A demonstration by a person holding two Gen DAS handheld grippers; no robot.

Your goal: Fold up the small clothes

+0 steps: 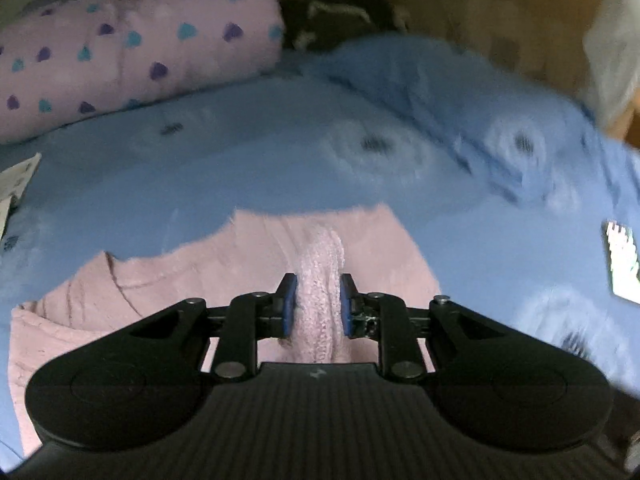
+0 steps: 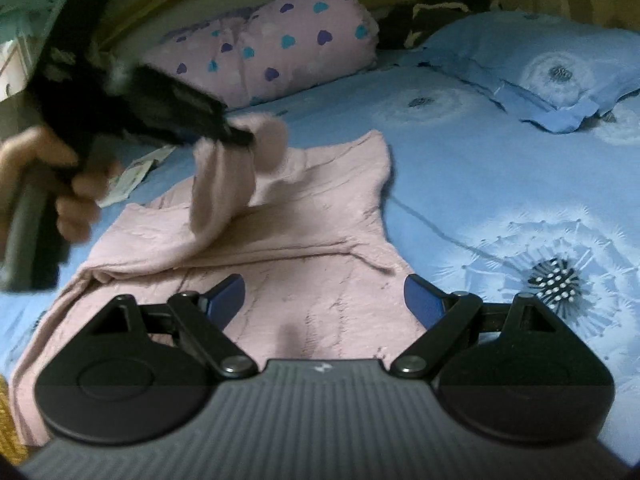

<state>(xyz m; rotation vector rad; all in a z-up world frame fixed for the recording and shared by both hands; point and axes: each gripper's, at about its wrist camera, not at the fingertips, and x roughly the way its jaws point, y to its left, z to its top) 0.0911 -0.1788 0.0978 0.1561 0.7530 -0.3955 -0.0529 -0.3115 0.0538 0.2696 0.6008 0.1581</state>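
- Garments: 1 pink knit top lies spread on the bed, with part of it folded over itself and 1 sleeve lifted off the rest.
- Grippers: 2. The left gripper has its blue fingers narrow, pinching the ribbed cuff of the sleeve. The right gripper hovers over the near part of the top with its fingers wide apart and nothing between them.
- Pillows: 2. 1 pink pillow with purple and teal hearts sits at the head of the bed; 1 blue dandelion-print pillow lies to its right, matching the sheet.
- Papers: 1 white slip lies on the sheet just beyond the top's left edge.
- Only the right wrist view shows the person's left hand around the handle, the raised sleeve hanging from the left gripper, and the whole outline of the top.
- Only the left wrist view shows the cuff's knit ribbing squeezed between the pads; that view is motion-blurred beyond the top.
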